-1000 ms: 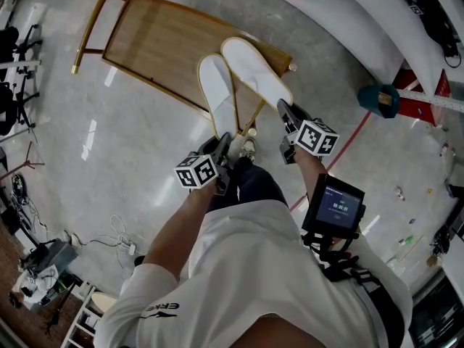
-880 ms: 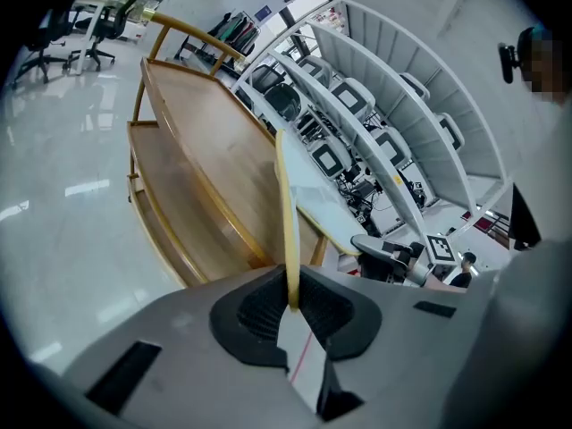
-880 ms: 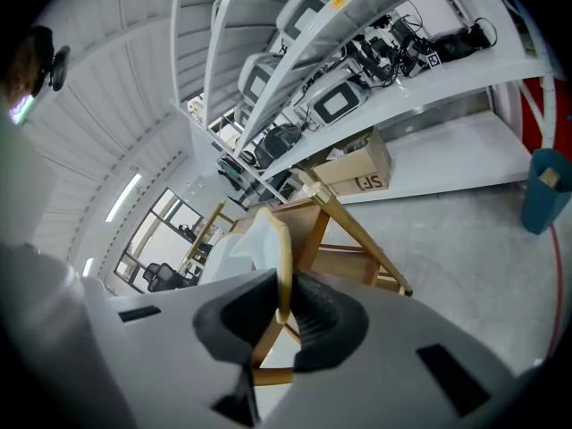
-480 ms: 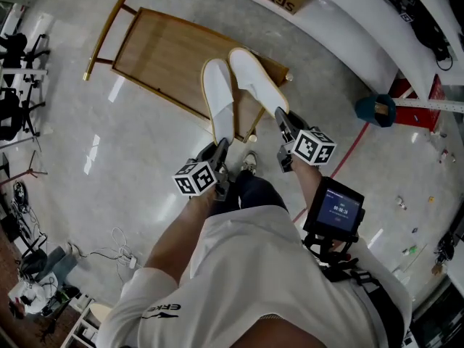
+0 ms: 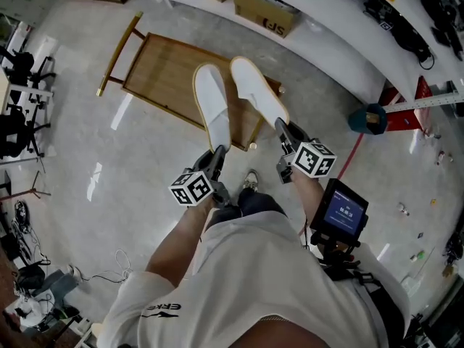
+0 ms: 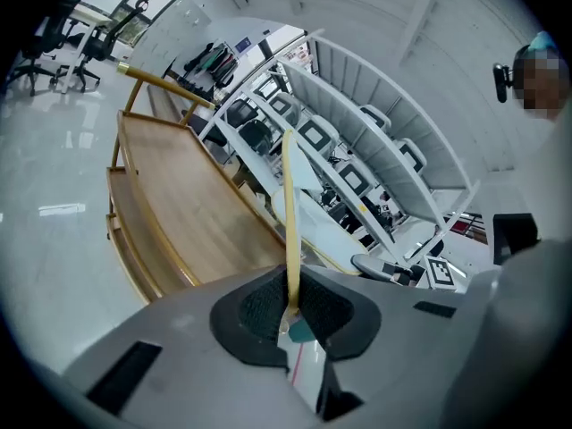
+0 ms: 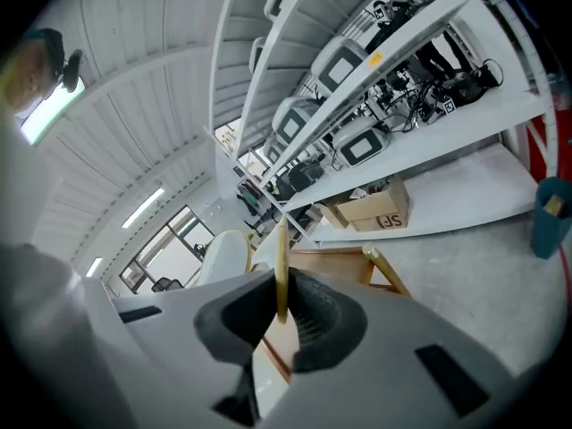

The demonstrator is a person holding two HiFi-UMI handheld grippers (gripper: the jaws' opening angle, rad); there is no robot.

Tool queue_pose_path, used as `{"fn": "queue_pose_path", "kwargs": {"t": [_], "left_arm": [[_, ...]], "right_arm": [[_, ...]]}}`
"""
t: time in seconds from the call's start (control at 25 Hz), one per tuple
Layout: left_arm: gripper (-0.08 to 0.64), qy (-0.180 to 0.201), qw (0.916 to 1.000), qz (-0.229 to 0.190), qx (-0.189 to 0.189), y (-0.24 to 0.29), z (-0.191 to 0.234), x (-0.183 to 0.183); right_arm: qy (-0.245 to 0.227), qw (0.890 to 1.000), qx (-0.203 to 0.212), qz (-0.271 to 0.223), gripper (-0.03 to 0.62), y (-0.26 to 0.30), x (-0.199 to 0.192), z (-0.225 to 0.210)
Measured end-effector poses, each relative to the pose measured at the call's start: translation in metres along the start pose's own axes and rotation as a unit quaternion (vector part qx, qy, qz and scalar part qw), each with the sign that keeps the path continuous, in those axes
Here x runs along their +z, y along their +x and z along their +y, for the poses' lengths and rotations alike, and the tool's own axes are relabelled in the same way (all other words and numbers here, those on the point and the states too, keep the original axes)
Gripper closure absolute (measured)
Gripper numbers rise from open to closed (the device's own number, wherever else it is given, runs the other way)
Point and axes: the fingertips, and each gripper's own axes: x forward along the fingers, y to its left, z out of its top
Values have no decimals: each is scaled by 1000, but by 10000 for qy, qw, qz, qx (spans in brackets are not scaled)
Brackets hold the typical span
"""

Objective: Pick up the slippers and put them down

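Observation:
Two white slippers with tan soles hang side by side above the wooden rack (image 5: 163, 71) in the head view. My left gripper (image 5: 218, 154) is shut on the heel end of the left slipper (image 5: 212, 101); its jaws have just been closing on it. The right gripper (image 5: 282, 126) is shut on the heel of the right slipper (image 5: 257, 89), its jaws likewise just closed in. In the left gripper view the slipper (image 6: 288, 204) shows edge-on as a thin tan line pinched between the pads (image 6: 255, 309). The right gripper view shows its slipper (image 7: 281, 262) the same way.
The low wooden rack with brass-coloured rails lies on the glossy grey floor. Behind it runs a long white shelf (image 5: 341, 38) with cardboard boxes (image 5: 263, 11) under it. A teal bin (image 5: 366, 118) stands at the right. Office chairs (image 5: 18, 71) are at far left. The person's shoe (image 5: 250, 180) is below the slippers.
Both grippers have risen with the slippers, whose heels were down by the rack's front edge and now hang lifted above it. The two slippers stay side by side.

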Motion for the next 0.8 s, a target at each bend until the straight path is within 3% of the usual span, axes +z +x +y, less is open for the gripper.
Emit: {"fn": "queue_pose_path", "kwargs": {"t": [0.56,0.8], "left_arm": [[532,332,9948,-655,-710,-91,-56,49],[532,382,9934,-703,-823,-99,-66,49]], "right_arm": [[-432,9943,238,-941,560,-81,10,122],[-277,9913,309,-1250,560,-100,16,133]]}}
